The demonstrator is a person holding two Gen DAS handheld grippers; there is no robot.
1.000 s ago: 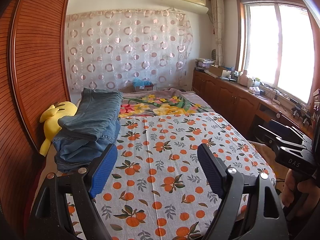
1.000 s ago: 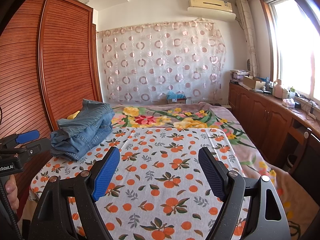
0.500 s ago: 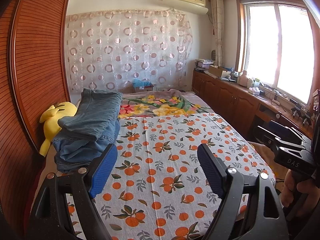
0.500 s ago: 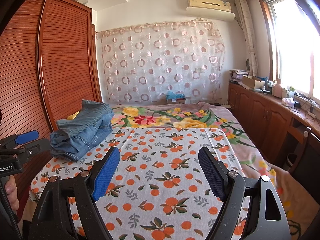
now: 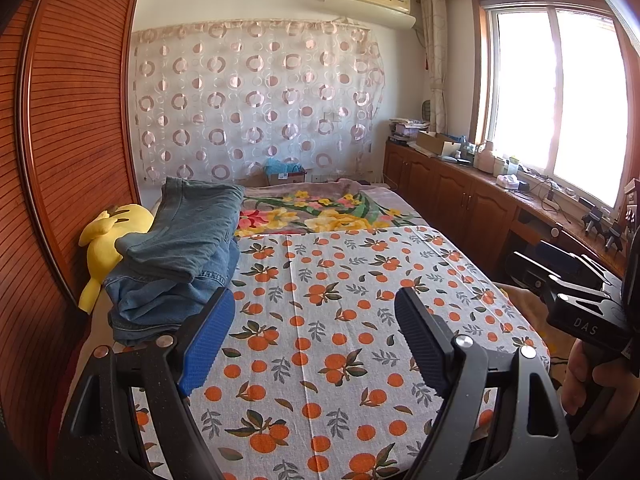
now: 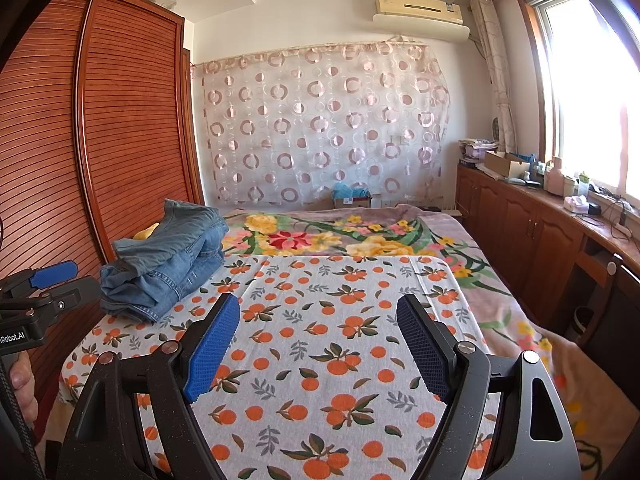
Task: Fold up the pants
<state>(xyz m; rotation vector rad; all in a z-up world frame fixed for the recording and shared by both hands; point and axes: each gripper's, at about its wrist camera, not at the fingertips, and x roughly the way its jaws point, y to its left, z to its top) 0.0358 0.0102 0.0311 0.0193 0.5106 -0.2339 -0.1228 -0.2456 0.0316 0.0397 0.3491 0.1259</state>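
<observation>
Both the left gripper (image 5: 314, 326) and right gripper (image 6: 318, 332) are held wide apart, empty, above the bedsheet (image 6: 320, 320); folded jeans (image 5: 176, 256) are stacked alongside.

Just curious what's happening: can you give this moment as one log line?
left tool: open, empty | right tool: open, empty | jeans: stacked, bed's left edge, untouched

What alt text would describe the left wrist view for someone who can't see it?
An open black gripper with blue pads hovers empty over a bed covered by an orange-fruit print sheet. A stack of folded blue denim jeans sits at the bed's left edge beside a yellow plush toy, near a slatted wooden wardrobe.
</observation>
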